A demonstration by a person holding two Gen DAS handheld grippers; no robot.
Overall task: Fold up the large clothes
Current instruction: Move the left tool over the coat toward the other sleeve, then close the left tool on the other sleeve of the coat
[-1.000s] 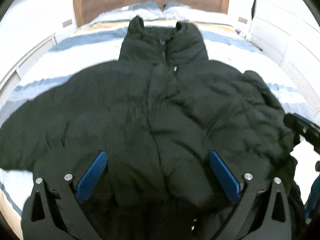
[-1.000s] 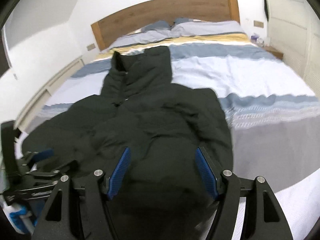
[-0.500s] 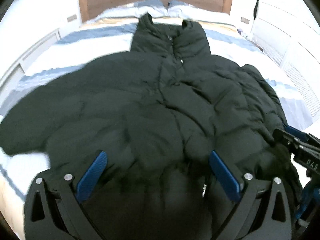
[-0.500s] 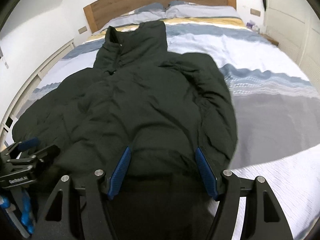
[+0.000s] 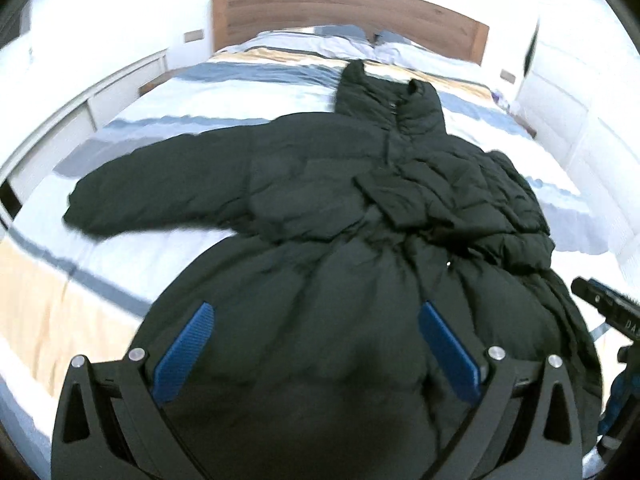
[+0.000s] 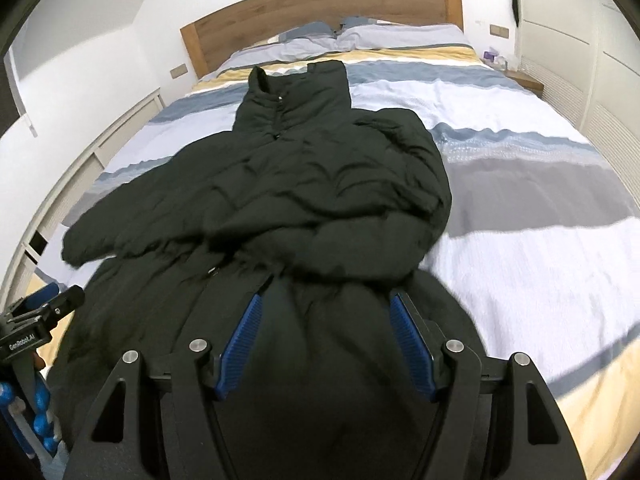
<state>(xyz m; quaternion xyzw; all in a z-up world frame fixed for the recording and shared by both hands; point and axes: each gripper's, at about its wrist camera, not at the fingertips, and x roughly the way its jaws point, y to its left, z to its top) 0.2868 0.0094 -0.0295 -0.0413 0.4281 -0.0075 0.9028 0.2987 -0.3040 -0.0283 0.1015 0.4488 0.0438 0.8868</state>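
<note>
A large black puffer jacket [image 5: 360, 200] [image 6: 320, 184] lies front up on the striped bed [image 6: 540, 280], collar toward the headboard. One sleeve stretches out to the left. The other is folded in over its right side. A crease runs across the waist, and the lower part bulges up toward both cameras. My left gripper [image 5: 316, 306] holds the hem's left part, its blue pads set wide on the thick fabric. My right gripper [image 6: 326, 298] grips the hem's right part the same way. Each gripper shows at the edge of the other's view: the right gripper [image 5: 604, 312] and the left gripper [image 6: 40, 316].
A wooden headboard [image 6: 320, 4] and pillows [image 6: 360, 36] stand at the far end. White wardrobe doors [image 6: 580, 60] and a small nightstand [image 6: 524, 78] line the right side, and a low white cabinet [image 5: 80, 112] the left. Bare striped duvet lies right of the jacket.
Both views have drawn back and up from the jacket, with the hem staying between the fingers. The lower part now bulges upward, and a crease has formed across the waist.
</note>
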